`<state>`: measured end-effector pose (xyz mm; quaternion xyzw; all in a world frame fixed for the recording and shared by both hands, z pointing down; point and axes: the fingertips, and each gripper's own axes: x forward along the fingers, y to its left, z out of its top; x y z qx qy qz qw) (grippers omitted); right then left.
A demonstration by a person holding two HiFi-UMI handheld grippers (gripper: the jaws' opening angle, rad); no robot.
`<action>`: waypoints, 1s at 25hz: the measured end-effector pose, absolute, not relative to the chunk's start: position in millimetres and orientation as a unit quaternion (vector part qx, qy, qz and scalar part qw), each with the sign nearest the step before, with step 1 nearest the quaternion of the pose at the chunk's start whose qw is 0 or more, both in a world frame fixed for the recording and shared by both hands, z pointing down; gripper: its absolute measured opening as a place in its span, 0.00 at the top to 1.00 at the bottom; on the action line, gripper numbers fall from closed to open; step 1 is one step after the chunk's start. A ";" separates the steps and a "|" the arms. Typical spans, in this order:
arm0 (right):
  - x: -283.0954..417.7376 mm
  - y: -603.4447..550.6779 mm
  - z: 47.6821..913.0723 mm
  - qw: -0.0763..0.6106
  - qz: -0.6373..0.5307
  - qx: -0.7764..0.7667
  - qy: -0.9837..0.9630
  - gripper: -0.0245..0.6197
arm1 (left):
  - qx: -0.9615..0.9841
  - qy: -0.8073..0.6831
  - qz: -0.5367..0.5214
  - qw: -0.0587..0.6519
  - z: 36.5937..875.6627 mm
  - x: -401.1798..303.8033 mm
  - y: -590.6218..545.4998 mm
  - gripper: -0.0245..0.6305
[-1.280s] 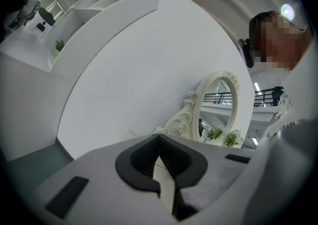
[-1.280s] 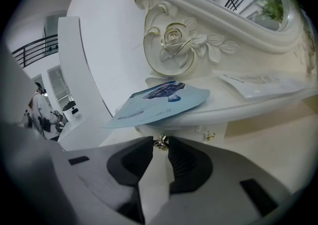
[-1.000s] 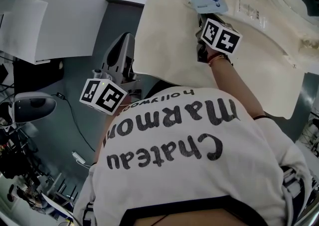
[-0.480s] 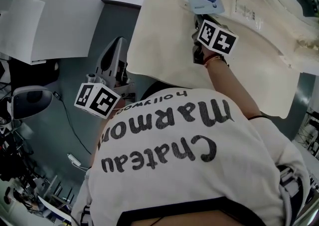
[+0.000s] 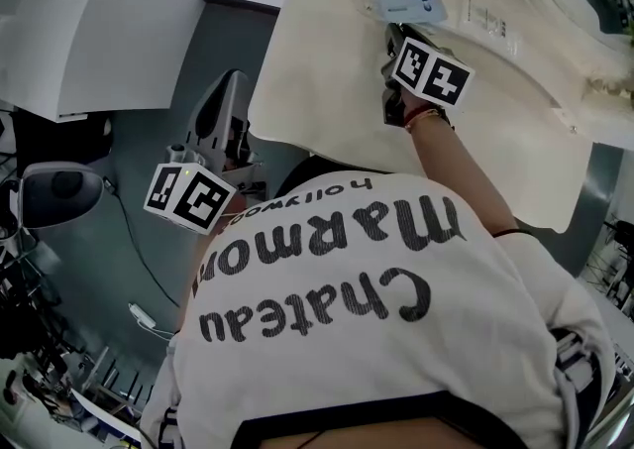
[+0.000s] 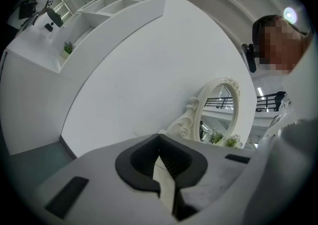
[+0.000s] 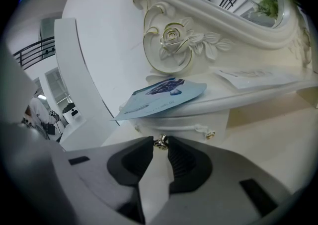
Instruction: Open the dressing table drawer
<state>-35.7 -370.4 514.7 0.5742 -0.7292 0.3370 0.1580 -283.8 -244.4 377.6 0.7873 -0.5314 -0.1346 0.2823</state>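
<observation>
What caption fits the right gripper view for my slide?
Right gripper clamped on the small metal drawer knob, blue packet on the ledge above.

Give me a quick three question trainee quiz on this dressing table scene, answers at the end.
1. True or false: the right gripper has its jaws closed on the small metal knob.
2. Which thing lies on the ledge beyond that knob? A) blue packet B) comb C) cup
3. Fill in: the left gripper has its jaws ____ with nothing between them.
Key: 1 true; 2 A; 3 shut.
</observation>
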 end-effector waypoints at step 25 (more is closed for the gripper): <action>-36.6 -350.6 517.0 0.171 0.342 0.559 -0.736 0.80 | 0.785 -0.537 -0.147 0.271 370.7 -279.6 -232.8 0.93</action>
